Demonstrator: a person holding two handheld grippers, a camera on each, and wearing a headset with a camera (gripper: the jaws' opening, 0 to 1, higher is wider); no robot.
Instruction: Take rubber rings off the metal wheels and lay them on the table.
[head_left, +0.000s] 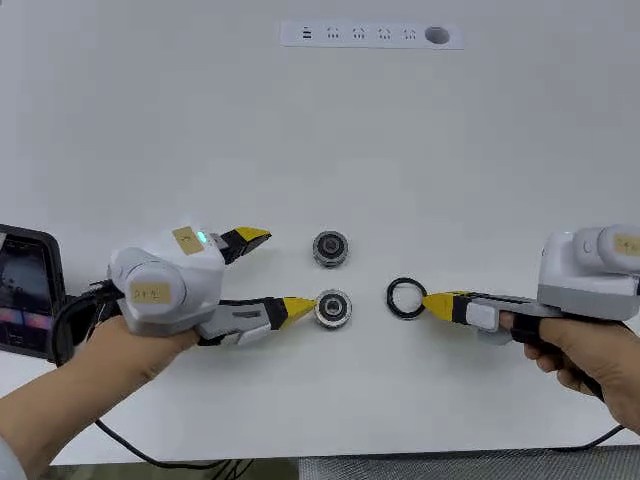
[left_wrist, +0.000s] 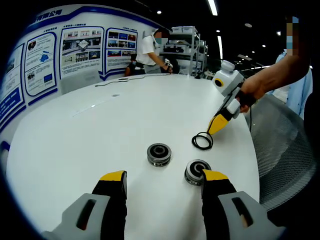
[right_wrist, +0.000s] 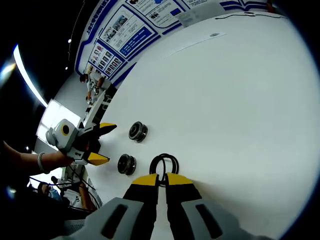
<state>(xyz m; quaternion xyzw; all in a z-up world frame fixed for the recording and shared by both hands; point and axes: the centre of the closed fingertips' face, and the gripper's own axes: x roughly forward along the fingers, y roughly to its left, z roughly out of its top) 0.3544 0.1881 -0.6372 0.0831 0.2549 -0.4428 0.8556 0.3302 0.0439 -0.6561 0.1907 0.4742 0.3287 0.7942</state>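
Two metal wheels (head_left: 331, 248) are set on the tabletop (head_left: 300, 120); the left tool (head_left: 283, 270) is spread wide, the right tool (head_left: 430, 300) is pinched on a rubber ring (head_left: 391, 297).

White table (head_left: 300, 130) with a power strip (head_left: 372, 35) — poster wall (left_wrist: 75, 50) and ceiling strip lights (left_wrist: 212, 7) beyond.
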